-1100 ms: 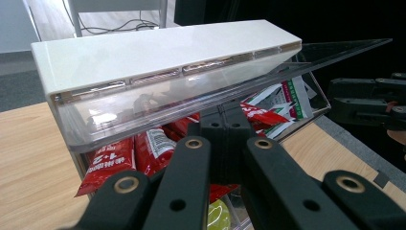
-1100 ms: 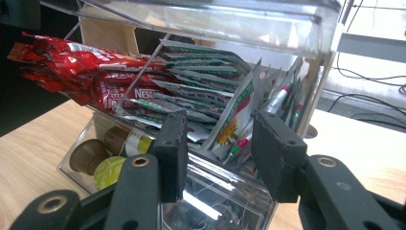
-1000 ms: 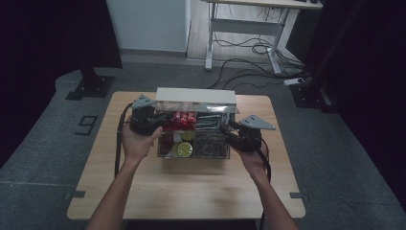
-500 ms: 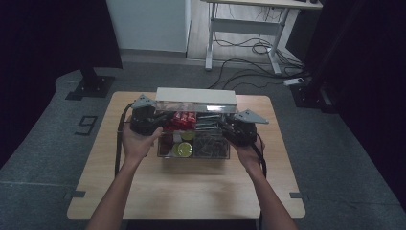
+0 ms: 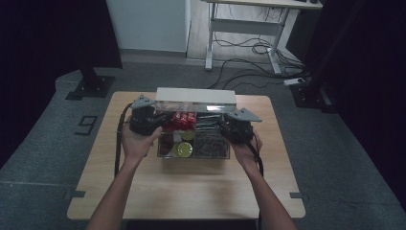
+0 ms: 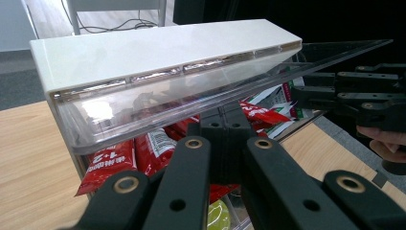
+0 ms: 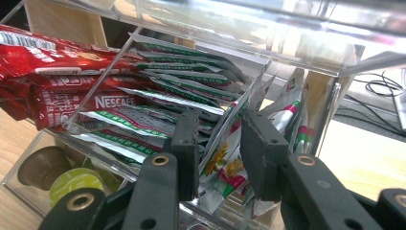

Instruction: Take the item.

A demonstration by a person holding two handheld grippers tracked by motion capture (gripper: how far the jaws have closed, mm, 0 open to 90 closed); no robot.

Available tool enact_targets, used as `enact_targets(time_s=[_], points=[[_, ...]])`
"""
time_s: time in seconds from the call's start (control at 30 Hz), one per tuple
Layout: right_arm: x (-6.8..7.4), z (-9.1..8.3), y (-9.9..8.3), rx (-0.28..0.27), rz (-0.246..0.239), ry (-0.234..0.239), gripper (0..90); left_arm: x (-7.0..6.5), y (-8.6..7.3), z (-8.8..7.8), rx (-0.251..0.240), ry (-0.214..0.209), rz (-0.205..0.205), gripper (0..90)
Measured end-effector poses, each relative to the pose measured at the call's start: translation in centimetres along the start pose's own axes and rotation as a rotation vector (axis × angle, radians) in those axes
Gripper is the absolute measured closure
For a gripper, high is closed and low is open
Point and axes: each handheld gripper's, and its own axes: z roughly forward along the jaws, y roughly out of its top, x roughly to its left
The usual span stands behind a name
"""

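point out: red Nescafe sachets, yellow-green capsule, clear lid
red Nescafe sachets (image 7: 72, 103): right gripper view, printed face of a sachet.
yellow-green capsule (image 7: 76, 181): right gripper view, its top.
clear lid (image 6: 143, 108): left gripper view, transparent panel.

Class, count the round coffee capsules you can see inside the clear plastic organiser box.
2. A brown round coffee capsule lies in the box's front compartment, and a green round coffee capsule sits beside it. Others may be hidden behind the sachets.

Wooden surface (image 5: 191, 191) stands on grey floor (image 5: 344, 158). Dark stand base (image 5: 91, 86) rests on the floor beyond the surface's far-left corner. White-legged desk frame (image 5: 244, 28) stands well behind, loose cables (image 5: 249, 55) lying beneath it. A "9" marking (image 5: 86, 125) lies left of the surface.
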Motion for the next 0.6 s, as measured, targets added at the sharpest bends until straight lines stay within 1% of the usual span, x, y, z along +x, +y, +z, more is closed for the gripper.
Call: enact_targets(time_s=[0.17, 0.3, 0.4, 0.5, 0.57, 0.6], points=[[0.2, 0.3, 0.0, 0.004, -0.007, -0.011, 68.6, 0.0, 0.0, 0.0, 0.0, 0.0, 0.0, 90.0], [-0.1, 0.7, 0.1, 0.023, 0.01, -0.005, 68.6, 0.0, 0.0, 0.0, 0.0, 0.0, 0.001, 90.0], [-0.1, 1.1, 0.0, 0.032, 0.011, -0.012, 69.1, 0.0, -0.1, 0.0, 0.0, 0.0, 0.0, 90.0], [-0.1, 1.2, 0.0, 0.04, 0.016, -0.013, 71.5, 0.0, -0.1, 0.0, 0.0, 0.0, 0.001, 90.0], [-0.1, 1.3, -0.1, 0.052, 0.013, -0.013, 76.3, 0.0, -0.1, 0.0, 0.0, 0.0, 0.0, 90.0], [0.0, 1.3, -0.1, 0.054, 0.011, -0.02, 79.1, 0.0, -0.1, 0.0, 0.0, 0.0, 0.0, 90.0]])
